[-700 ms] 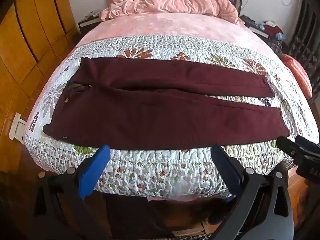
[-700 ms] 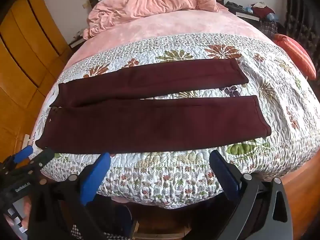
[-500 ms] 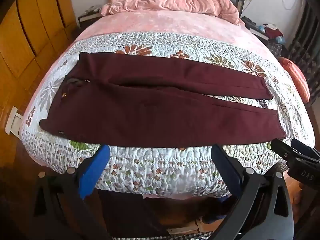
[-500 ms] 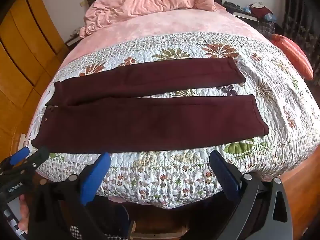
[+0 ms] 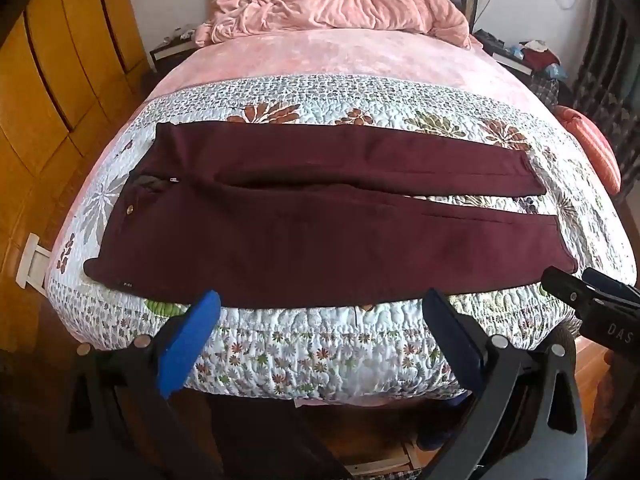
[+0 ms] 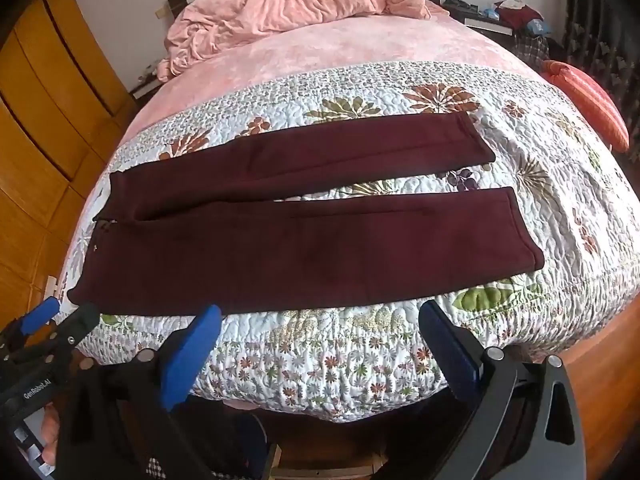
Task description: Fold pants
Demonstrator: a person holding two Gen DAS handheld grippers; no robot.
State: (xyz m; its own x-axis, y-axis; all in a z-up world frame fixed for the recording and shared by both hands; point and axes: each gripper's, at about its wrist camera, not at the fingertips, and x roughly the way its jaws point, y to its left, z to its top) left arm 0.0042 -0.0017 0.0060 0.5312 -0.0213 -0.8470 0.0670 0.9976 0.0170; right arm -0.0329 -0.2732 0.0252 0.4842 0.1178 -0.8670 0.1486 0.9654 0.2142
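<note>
- The maroon pants (image 5: 320, 236) lie spread flat across the foot of the bed (image 5: 320, 344), on a floral quilt (image 5: 328, 92), waistband toward the left and both legs running toward the right.
- The two legs lie side by side, parted by a narrow wedge of quilt that widens toward the hems.
- The left gripper (image 5: 320, 332) hangs over the near edge of the bed with its jaws wide apart and nothing between them; its blue pads (image 5: 188, 344) are just short of the pants' near edge, not touching.
- The right gripper (image 6: 320, 336) also stands wide and empty, over the quilt's near edge, below the near leg.
- Only the left wrist view shows the open fly with its zipper pull (image 5: 174, 179) and a small button (image 5: 129, 209) near the waistband; in the right wrist view that end is dark and hard to read.
- Only the right wrist view shows both leg hems (image 6: 520, 232) fully, with bare quilt beyond them.
- Each view catches the other gripper at its edge: the right one at the right border of the left view, the left one at the lower left of the right view.
- A crumpled pink blanket (image 5: 340, 0) is heaped at the headboard, and an orange-red cushion (image 6: 588, 104) sits at the bed's right side.
- Wooden wardrobe doors (image 5: 52, 72) line the left wall.
</note>
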